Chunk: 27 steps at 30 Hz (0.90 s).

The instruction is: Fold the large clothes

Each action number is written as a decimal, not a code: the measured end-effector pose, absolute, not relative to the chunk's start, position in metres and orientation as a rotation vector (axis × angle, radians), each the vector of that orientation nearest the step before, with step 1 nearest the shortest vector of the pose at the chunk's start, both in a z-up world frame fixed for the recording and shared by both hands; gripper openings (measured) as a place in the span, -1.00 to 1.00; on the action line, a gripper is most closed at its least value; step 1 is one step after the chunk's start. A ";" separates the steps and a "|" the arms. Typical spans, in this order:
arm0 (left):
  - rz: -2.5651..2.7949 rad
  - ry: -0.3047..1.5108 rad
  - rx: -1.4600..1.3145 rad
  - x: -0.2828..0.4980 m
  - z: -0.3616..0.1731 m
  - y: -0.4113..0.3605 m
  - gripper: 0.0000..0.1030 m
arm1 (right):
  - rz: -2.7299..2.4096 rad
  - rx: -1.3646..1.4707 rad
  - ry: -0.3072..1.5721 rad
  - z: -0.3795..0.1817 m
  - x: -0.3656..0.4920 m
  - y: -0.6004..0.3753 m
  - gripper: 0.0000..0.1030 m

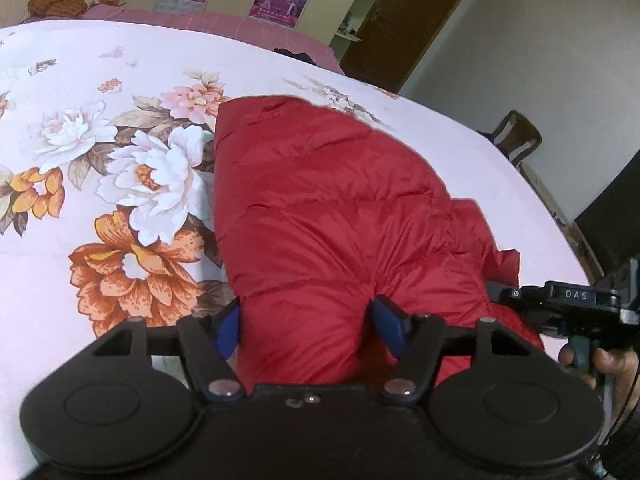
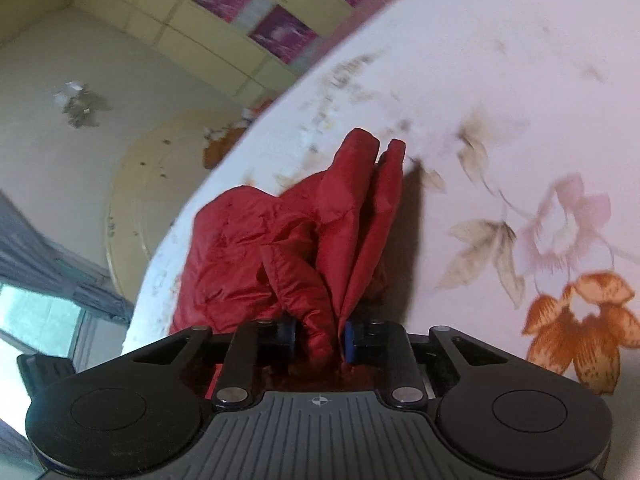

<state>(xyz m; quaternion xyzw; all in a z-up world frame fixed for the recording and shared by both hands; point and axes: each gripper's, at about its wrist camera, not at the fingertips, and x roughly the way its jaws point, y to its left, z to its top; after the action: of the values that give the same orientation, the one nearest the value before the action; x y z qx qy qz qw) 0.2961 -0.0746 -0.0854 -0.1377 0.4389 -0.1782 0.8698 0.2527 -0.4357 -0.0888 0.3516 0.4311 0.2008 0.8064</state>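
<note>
Listing by size: bed, floral sheet, carrying everything. Red padded jacket, lying bunched on the bed's near side, part-folded by your handling. Left claw: blue pads spread wide, straddling the jacket's bulk, apparently to steady it. Right claw: clamped on a pinch of jacket fabric, lifting a flap, likely so you can carry that flap over for the next fold.
</note>
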 end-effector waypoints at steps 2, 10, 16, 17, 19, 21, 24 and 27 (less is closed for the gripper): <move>-0.364 0.928 -0.281 0.299 -0.087 -0.077 0.28 | 0.407 0.716 0.967 -0.097 0.256 -0.429 -0.60; -0.351 0.944 -0.234 0.301 -0.084 -0.083 0.27 | 0.403 0.710 0.972 -0.101 0.258 -0.425 -0.60; -0.339 0.942 -0.221 0.300 -0.084 -0.084 0.27 | 0.393 0.664 0.966 -0.094 0.253 -0.425 -0.60; -0.336 0.941 -0.220 0.300 -0.084 -0.085 0.27 | 0.390 0.652 0.965 -0.092 0.253 -0.422 -0.60; -0.330 0.941 -0.210 0.299 -0.083 -0.087 0.27 | 0.388 0.636 0.966 -0.091 0.254 -0.419 -0.60; -0.322 0.944 -0.197 0.300 -0.082 -0.089 0.27 | 0.391 0.632 0.967 -0.091 0.255 -0.418 -0.60; -0.315 0.952 -0.190 0.300 -0.082 -0.090 0.27 | 0.398 0.645 0.972 -0.091 0.257 -0.421 -0.59; -0.314 0.966 -0.212 0.302 -0.079 -0.085 0.44 | 0.363 0.659 0.963 -0.084 0.254 -0.429 0.18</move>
<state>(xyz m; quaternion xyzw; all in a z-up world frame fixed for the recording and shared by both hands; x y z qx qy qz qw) 0.3017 -0.0847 -0.0793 -0.1014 0.4616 -0.1502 0.8684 0.2537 -0.4289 -0.0843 0.3096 0.4519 0.1705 0.8191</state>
